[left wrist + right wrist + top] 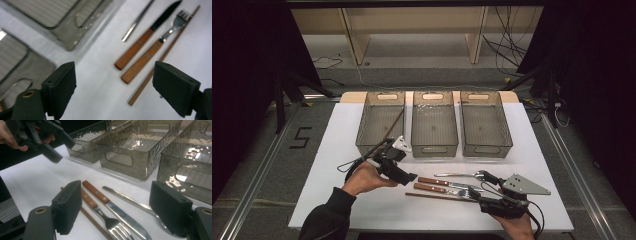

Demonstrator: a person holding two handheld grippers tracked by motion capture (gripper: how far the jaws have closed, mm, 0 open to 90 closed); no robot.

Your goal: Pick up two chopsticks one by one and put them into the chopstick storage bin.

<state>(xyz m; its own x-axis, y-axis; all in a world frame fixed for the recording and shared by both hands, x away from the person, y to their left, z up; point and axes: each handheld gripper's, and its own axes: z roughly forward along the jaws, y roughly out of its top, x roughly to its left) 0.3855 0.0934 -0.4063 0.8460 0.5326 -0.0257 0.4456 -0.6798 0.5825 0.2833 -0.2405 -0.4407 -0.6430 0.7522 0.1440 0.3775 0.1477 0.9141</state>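
- We have four long pieces lying side by side near the front edge of the white worktop (337, 150), right of its middle: a plain steel utensil (457, 175), a wooden-handled knife (437, 181), a wooden-handled fork (442, 189) and a thin brown wooden chopstick (437, 196) closest to the front edge.
- Their long axes run roughly parallel to that front edge, wooden handles pointing toward the left side.
- Our left gripper (411, 177) hovers just left of the handle ends, jaws wide apart with nothing between them; in the left gripper view the chopstick (160, 60) and fork handle (142, 62) lie ahead between the black pads (62, 85).
- Our right gripper (472, 192) sits over the blade and tine ends, jaws likewise spread and empty.
- Three smoky translucent plastic bins (434, 125) stand in a row behind, toward the far edge.
- We judge the left hand better placed for the handles.
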